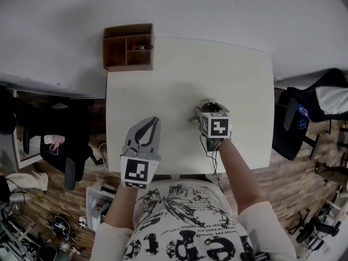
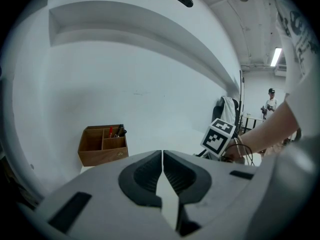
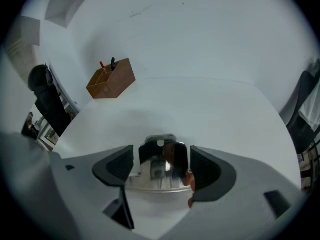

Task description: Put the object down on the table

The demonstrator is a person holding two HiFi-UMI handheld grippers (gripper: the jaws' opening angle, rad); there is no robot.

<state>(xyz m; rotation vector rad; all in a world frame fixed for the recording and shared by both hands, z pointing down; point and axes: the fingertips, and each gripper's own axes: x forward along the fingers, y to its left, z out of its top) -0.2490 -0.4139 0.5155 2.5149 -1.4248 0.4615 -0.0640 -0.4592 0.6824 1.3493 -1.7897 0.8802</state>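
Jaws apart, right gripper (image 3: 162, 155) straddles seemingly metal object (image 3: 157, 170).

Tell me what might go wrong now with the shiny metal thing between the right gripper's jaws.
1. The metal object sits on the table between the right gripper's open jaws, closer to the pad at the view's right. Pulling away sideways could snag it and drag or tip it.
2. It looks smooth, so a light brush may slide it.

The object (image 3: 159, 168) is glossy metal (mirror-like); table (image 1: 179, 75) matt, box (image 1: 128, 67) wooden.
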